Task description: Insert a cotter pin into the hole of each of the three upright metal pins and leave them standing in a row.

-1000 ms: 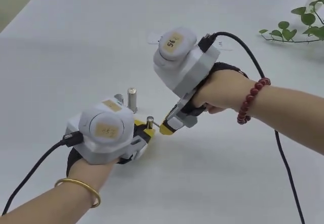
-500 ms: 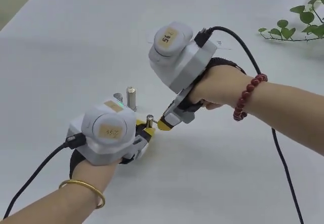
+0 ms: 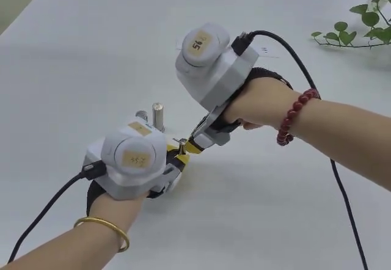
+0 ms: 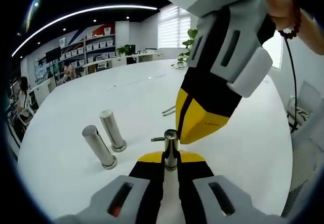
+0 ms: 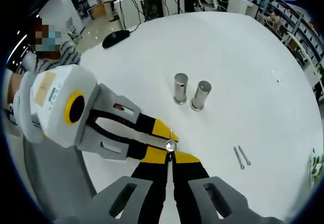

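Seating cotter pin (image 4: 158, 139) in the clamped metal pin (image 4: 170, 148)
Left gripper (image 4: 170, 159) grips the metal pin upright on the table (image 3: 91, 50); right gripper (image 5: 172, 159) is closed on the cotter pin, tip out the far side. Push straight along the hole, no twist; two other metal pins (image 4: 112, 131) stand just beside.

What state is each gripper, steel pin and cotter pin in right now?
left gripper: shut on held cylindrical steel pin.
right gripper: apparently shut on thin metal cotter pin.
held cylindrical steel pin: upright, clamped.
thin metal cotter pin: through the held pin's hole, tip out the far side.
two other steel pins: upright on white table, apart, no cotter pin visible.
two spare cotter pins: flat on table, loose.
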`<state>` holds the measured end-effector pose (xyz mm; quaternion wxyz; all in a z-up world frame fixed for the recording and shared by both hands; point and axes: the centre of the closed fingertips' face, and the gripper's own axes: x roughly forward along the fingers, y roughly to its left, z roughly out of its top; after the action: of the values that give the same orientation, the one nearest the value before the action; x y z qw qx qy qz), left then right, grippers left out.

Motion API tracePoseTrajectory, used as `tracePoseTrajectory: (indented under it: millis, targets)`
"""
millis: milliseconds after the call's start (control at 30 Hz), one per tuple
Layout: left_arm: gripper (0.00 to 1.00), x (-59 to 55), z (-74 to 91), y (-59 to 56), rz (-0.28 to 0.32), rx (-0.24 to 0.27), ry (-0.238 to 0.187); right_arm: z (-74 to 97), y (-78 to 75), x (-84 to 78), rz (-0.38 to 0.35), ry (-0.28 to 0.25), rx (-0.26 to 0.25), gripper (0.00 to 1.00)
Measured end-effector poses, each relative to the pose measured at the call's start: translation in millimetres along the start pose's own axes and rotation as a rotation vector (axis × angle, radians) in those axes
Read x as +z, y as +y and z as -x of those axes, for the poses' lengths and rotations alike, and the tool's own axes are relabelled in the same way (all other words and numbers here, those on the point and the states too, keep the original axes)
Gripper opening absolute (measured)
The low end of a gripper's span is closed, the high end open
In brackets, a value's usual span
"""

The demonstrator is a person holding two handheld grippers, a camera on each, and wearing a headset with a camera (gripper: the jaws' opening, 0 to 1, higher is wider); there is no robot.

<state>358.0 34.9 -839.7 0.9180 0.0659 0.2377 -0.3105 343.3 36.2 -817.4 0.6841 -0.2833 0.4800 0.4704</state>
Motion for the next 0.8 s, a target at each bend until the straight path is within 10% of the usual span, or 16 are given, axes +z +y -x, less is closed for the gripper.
tracePoseTrajectory:
  millis: [433,800]
  targets:
    - [0.07,-0.1,-1.3,0.6,0.013,0.009,-0.002,4.7,6.1,-5.0,0.019,-0.034,0.022,0.15]
    - [0.07,-0.5,-1.9,1.6,0.041,0.040,0.002,8.2,-2.3,-8.6,0.080,-0.038,-0.025,0.06]
